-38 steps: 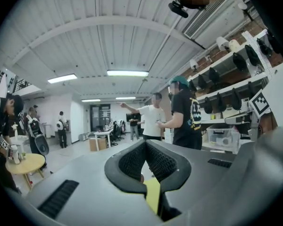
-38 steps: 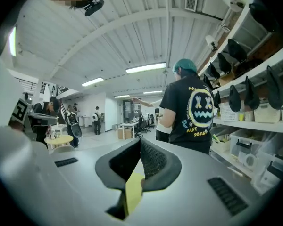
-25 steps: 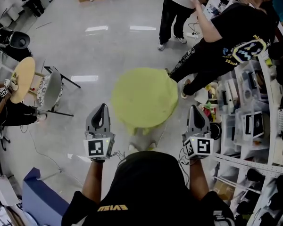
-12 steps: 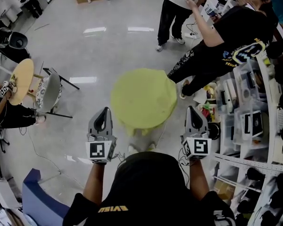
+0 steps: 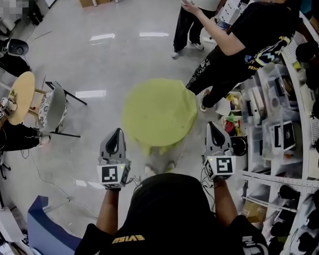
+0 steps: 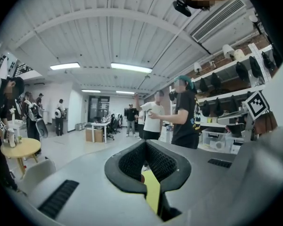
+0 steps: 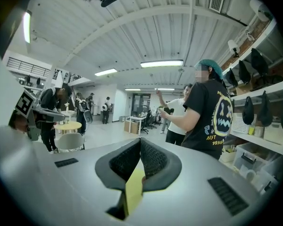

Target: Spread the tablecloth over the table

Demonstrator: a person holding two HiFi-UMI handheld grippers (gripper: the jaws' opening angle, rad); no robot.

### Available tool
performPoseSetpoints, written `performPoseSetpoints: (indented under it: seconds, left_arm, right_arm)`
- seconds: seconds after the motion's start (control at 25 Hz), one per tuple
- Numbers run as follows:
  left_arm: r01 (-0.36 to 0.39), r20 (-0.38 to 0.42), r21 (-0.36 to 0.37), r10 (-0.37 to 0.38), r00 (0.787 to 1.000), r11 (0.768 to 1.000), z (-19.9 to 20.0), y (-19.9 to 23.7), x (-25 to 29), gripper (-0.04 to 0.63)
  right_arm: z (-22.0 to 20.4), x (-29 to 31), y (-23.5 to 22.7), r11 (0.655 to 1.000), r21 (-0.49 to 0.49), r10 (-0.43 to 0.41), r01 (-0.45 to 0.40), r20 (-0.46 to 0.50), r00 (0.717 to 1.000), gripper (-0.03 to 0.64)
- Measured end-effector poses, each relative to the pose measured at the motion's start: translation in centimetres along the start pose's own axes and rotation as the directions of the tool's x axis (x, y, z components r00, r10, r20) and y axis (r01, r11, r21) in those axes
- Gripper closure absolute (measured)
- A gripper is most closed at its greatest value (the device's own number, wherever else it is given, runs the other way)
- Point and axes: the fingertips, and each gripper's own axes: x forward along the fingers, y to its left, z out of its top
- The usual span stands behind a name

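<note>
We hold the left tongs (image 5: 115, 134) and right tongs (image 5: 213, 127) pressed together with nothing in either. They sit on either side of the near edge of the yellow-green tablecloth (image 5: 158, 110), apart from it. The tablecloth lies draped over the round desk, covering its top.

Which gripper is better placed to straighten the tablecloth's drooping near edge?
Left, probably: the left gripper, shut, sits closer to the drooping flap of the tablecloth; the right gripper, also shut, flanks the tidier side.
</note>
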Motion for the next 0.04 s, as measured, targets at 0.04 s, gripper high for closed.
performPoseSetpoints:
  seconds: [0.04]
  left_arm:
    - [-0.005, -0.01, -0.002, 0.005, 1.0, 1.0, -0.3, 0.17, -0.25, 0.578]
  right_arm:
    - [-0.13, -0.01, 0.11, 1.0, 0.0, 0.005, -0.005, -0.006, 1.0, 0.615]
